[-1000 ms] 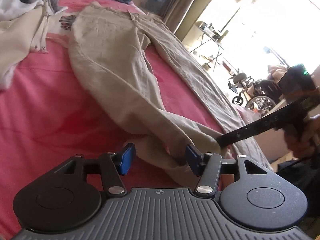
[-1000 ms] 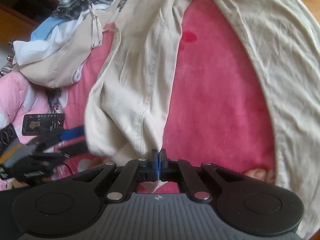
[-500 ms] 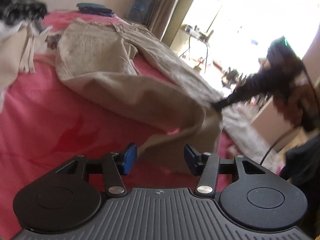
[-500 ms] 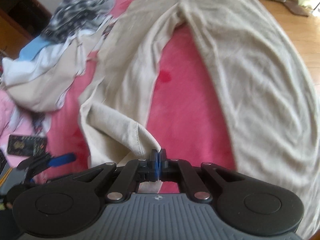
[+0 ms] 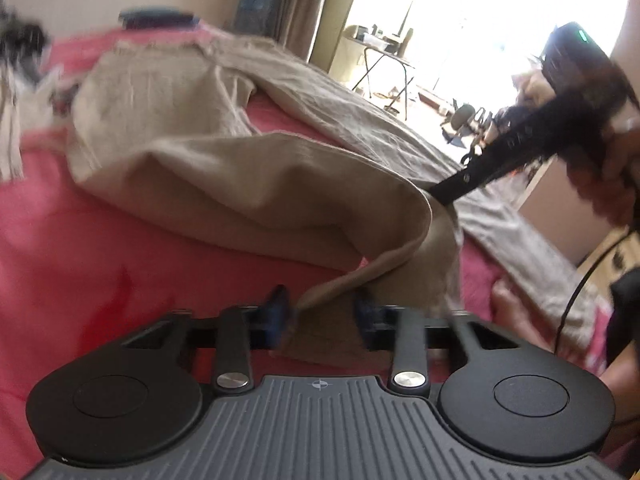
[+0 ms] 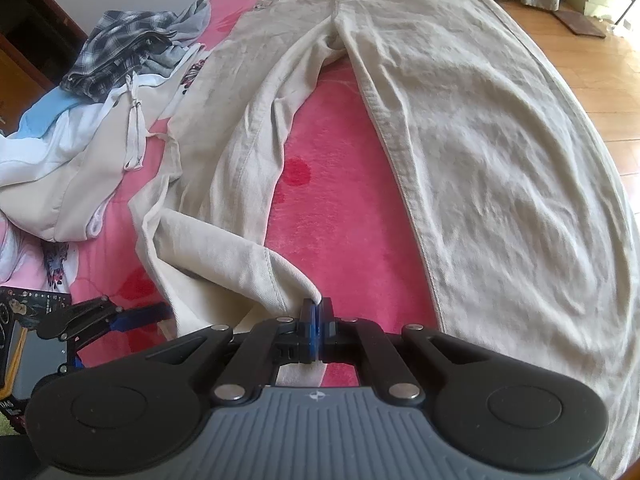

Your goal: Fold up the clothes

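Observation:
Beige trousers (image 6: 480, 168) lie spread on a pink bed cover (image 6: 352, 216), waist at the far end. My right gripper (image 6: 317, 322) is shut on the hem of the left trouser leg (image 6: 240, 264) and holds it lifted off the bed. In the left wrist view the right gripper (image 5: 444, 194) pinches that hem, and the leg (image 5: 256, 184) drapes down. My left gripper (image 5: 322, 314) is open, its blue pads either side of the hanging hem edge. It also shows in the right wrist view (image 6: 132, 316), low left, beside the same leg.
A pile of other clothes (image 6: 80, 128), plaid, blue, white and cream, lies on the bed's left side. A dark phone-like object (image 6: 28, 312) lies near the bed's left edge. Wooden floor (image 6: 580, 60) runs along the right. A folding table (image 5: 384, 64) stands by the bright window.
My right gripper has lifted the trouser leg's hem up and over toward the other leg. My left gripper's jaws have narrowed a little and the hanging hem now sits between them.

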Motion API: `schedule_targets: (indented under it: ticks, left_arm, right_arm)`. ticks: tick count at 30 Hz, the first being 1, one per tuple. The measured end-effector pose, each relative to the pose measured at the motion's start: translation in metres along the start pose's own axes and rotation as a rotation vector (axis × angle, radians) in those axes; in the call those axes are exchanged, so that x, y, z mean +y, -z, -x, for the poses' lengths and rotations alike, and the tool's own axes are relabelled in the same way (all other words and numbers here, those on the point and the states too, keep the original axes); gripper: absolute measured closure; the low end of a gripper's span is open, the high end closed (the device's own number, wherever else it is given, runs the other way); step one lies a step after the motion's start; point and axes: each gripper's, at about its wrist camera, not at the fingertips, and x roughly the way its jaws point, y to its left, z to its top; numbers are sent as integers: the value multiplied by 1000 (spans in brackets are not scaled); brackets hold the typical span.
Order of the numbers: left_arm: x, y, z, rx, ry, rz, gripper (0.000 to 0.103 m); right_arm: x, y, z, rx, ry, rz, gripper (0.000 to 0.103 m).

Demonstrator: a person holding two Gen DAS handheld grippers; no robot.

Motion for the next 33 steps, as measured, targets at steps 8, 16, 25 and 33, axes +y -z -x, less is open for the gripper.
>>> schedule_targets:
  ticks: [8,16,25,33]
  left_arm:
    - [3,7,69,3,69,204,103]
    - [12,35,118,16,174,408,103]
    - [74,77,107,-28,155,861,103]
    - [98,86,94,-76,173,994,103]
  right_arm:
    - [4,-2,2,2,-22,19,103]
    - [34,11,0,145,-149,33,102]
    - [35,28,47,-32,-89,45,67]
    - [58,48,24,177,-439,196,58]
